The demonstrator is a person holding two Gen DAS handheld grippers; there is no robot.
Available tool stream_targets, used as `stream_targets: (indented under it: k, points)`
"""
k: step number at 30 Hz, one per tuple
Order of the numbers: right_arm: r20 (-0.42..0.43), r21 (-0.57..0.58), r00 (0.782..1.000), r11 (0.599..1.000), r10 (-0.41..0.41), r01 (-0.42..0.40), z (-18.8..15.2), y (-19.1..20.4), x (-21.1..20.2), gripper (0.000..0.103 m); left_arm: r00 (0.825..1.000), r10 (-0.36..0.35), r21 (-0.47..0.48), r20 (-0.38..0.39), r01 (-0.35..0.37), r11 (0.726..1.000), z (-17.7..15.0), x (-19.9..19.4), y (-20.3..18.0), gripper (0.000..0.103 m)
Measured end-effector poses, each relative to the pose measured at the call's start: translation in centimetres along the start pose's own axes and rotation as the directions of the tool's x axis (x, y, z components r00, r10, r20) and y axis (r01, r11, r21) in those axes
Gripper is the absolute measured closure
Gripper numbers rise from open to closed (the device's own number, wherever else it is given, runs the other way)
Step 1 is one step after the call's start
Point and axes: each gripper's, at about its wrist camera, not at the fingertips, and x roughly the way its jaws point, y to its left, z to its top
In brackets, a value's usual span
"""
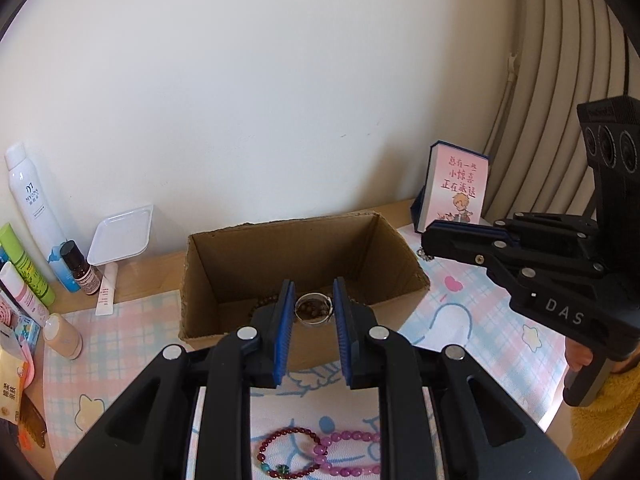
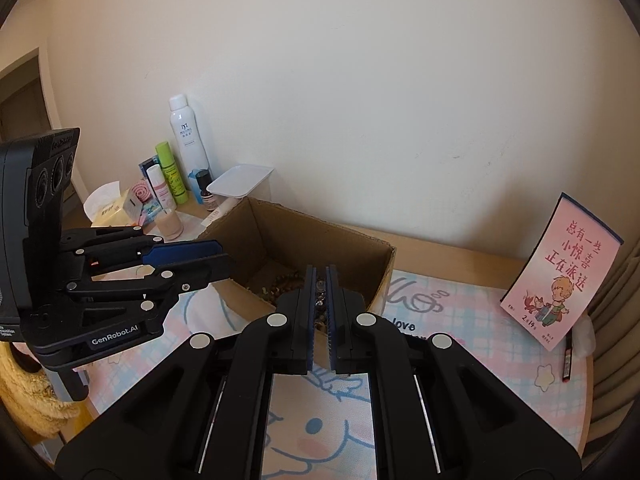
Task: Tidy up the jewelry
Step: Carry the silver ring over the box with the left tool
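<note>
An open cardboard box (image 1: 224, 280) stands on the mat, also in the right wrist view (image 2: 288, 236). My left gripper (image 1: 314, 300) is shut on a silver bangle (image 1: 314, 322), held above the box's front edge. Brown beads (image 1: 266, 301) lie inside the box. My right gripper (image 2: 320, 280) is shut on a dark bead chain (image 2: 320, 286) over the box's near side, above brown beads (image 2: 288, 282). The chain's end hangs below its fingers (image 1: 425, 255). A dark red bracelet (image 1: 286, 454) and a pink bead bracelet (image 1: 348, 454) lie on the mat under my left gripper.
Bottles and tubes (image 1: 32, 216) and a white tray (image 1: 122, 234) stand at the back left by the wall. A pink calendar card (image 2: 560, 276) leans at the right, with a pen (image 2: 567, 358) beside it. A pastel cartoon mat (image 2: 460, 320) covers the table.
</note>
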Motion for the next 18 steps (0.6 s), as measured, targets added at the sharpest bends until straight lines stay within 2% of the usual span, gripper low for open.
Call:
stream_targets:
  k: [5, 12, 18]
  points:
    - [-0.031, 0.044, 0.999, 0.999, 0.013, -0.012, 0.0, -0.4, 1.7, 0.099, 0.999, -0.036, -0.052, -0.03, 0.034, 0.998, 0.9, 1.8, 1.3, 0.084]
    - [-0.071, 0.043, 0.997, 0.999, 0.01, -0.007, 0.0, 0.0, 4.0, 0.099, 0.997, 0.023, -0.033, -0.077, -0.025, 0.999, 0.9, 4.0, 2.1, 0.084]
    - [-0.099, 0.052, 0.995, 0.999, 0.011, -0.006, -0.2, -0.4, 5.4, 0.098, 0.992, 0.032, -0.01, -0.121, -0.034, 0.999, 0.8, 4.9, 2.7, 0.084]
